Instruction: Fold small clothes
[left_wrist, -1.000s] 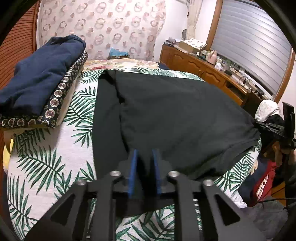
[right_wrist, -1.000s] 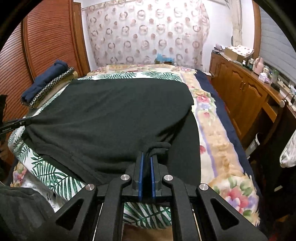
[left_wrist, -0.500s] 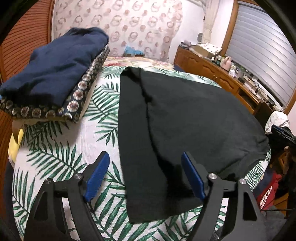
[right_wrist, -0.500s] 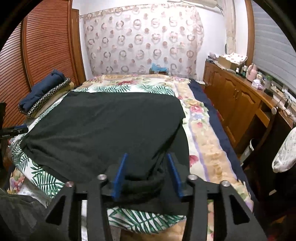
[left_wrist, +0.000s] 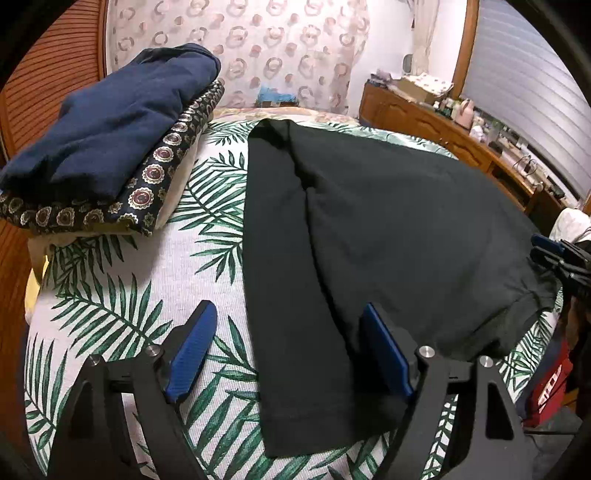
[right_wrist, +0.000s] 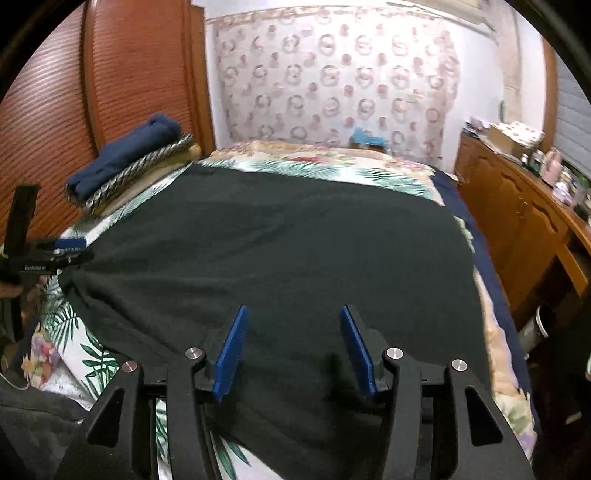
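Observation:
A black shirt (left_wrist: 388, 229) lies spread flat on the bed, one side folded over so a sleeve strip runs toward me. It also fills the right wrist view (right_wrist: 288, 258). My left gripper (left_wrist: 288, 343) is open and empty, just above the shirt's near corner. My right gripper (right_wrist: 291, 343) is open and empty over the shirt's near hem. Each gripper shows at the edge of the other's view, the right one (left_wrist: 554, 254) at the shirt's far corner, the left one (right_wrist: 62, 251) at its left corner.
A folded navy garment (left_wrist: 110, 122) lies on a patterned cushion (left_wrist: 155, 177) at the bed's left, by the wooden wardrobe (right_wrist: 110, 92). The palm-leaf bedsheet (left_wrist: 129, 302) covers the bed. A wooden dresser (right_wrist: 524, 221) with clutter runs along the right.
Both grippers were shut on the shirt's edge a second ago. They have opened, let the shirt go flat on the bed, and drawn back slightly.

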